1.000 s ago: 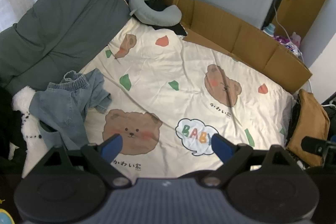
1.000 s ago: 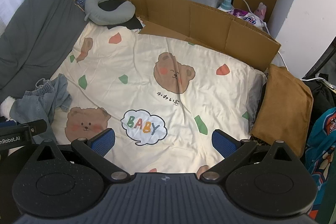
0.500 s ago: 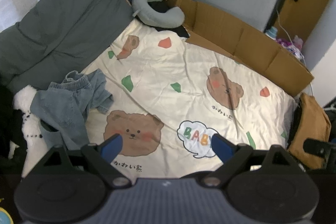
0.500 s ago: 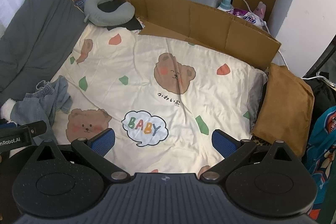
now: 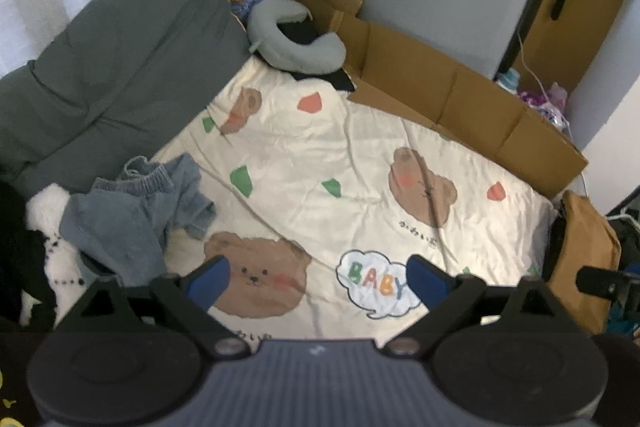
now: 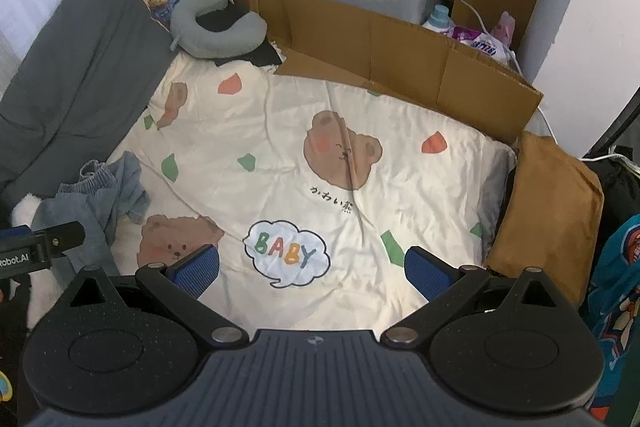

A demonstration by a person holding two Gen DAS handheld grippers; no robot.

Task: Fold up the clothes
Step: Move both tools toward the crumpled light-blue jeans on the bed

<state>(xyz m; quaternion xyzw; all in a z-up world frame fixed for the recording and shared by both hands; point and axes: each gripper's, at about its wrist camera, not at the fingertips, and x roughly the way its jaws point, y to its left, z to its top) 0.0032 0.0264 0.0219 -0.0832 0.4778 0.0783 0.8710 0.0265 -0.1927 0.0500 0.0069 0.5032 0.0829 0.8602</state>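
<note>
A crumpled pair of blue denim shorts (image 5: 136, 215) lies at the left edge of the cream bear-print bedspread (image 5: 340, 163); in the right wrist view the shorts (image 6: 100, 195) sit at the far left. My left gripper (image 5: 318, 281) hangs open above the near edge of the bed, right of the shorts, holding nothing. My right gripper (image 6: 312, 267) is open too, over the "BABY" cloud print, well right of the shorts. The left gripper's body (image 6: 36, 247) pokes in at the left of the right wrist view.
A grey quilt (image 5: 104, 75) lies along the left side. A grey neck pillow (image 5: 296, 47) and a flattened cardboard sheet (image 5: 460, 107) border the far side. A brown cushion (image 6: 548, 203) leans at the right edge. White fluffy fabric (image 5: 44, 211) sits beside the shorts.
Both grippers have drifted slightly back and up, so the bed sits a little lower in each view. Their fingers stay open and the shorts have not moved.
</note>
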